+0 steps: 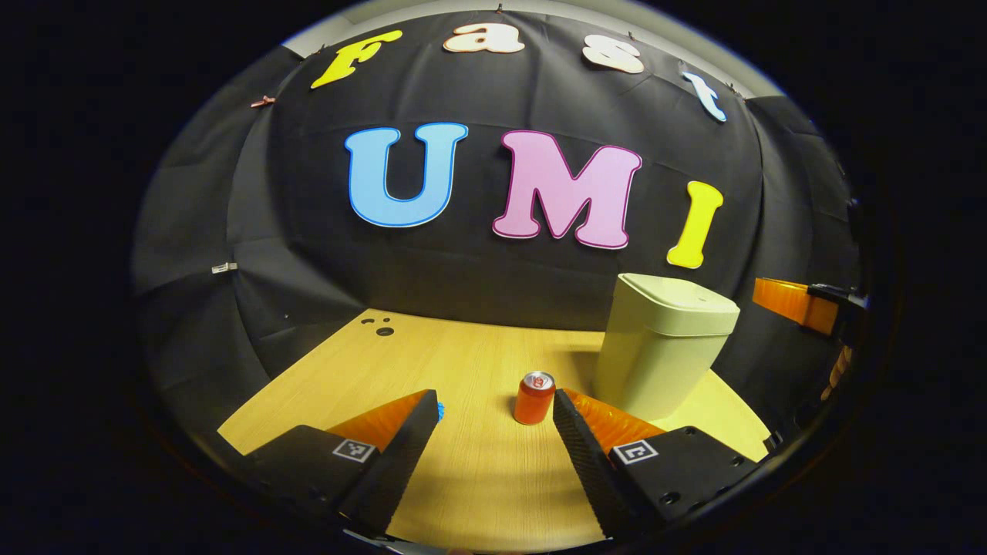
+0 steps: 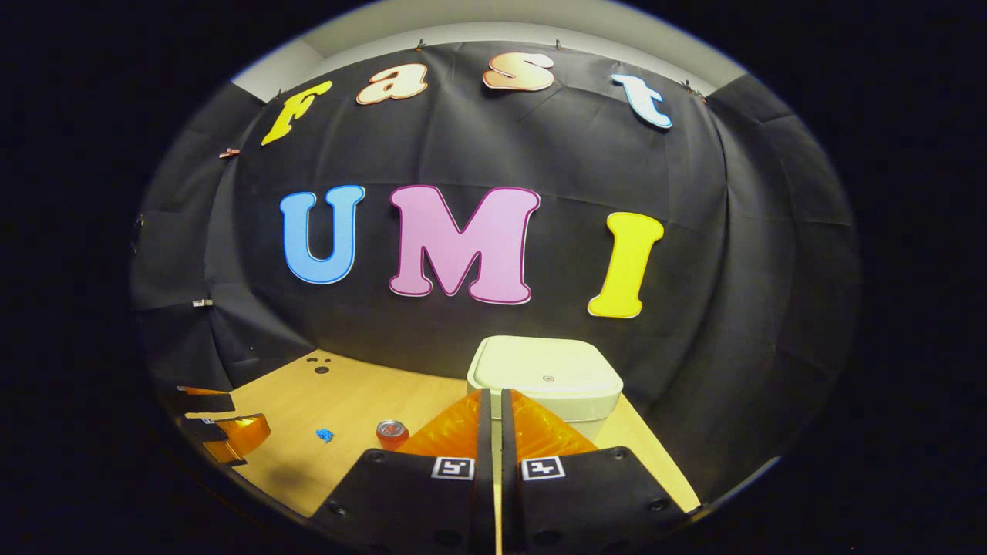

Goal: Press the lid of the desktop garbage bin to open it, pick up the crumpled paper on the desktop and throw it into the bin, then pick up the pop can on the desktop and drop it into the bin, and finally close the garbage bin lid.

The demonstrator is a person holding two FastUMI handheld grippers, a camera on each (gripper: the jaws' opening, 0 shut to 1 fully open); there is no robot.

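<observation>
Two grippers up: left gripper (image 1: 487, 424) wide open, empty, can (image 1: 533, 398) just ahead; right gripper (image 2: 493, 408) nearly shut, empty, above closed bin (image 2: 549, 376); paper (image 2: 325, 435) on table (image 2: 347, 408).

Desk (image 1: 478, 470) brightly lit from above, wall dim. Soft shadow left of bin (image 1: 663, 347). Strong fisheye bending at edges; focus sharp.

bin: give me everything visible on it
The garbage bin is a pale cream, plastic-looking box with rounded corners, tapering slightly toward its base. Its flat lid is shut, with a small round mark near the centre. It stands upright on the wooden desktop close to the black cloth wall. Nothing touches it; the pop can stands apart at its side.
</observation>
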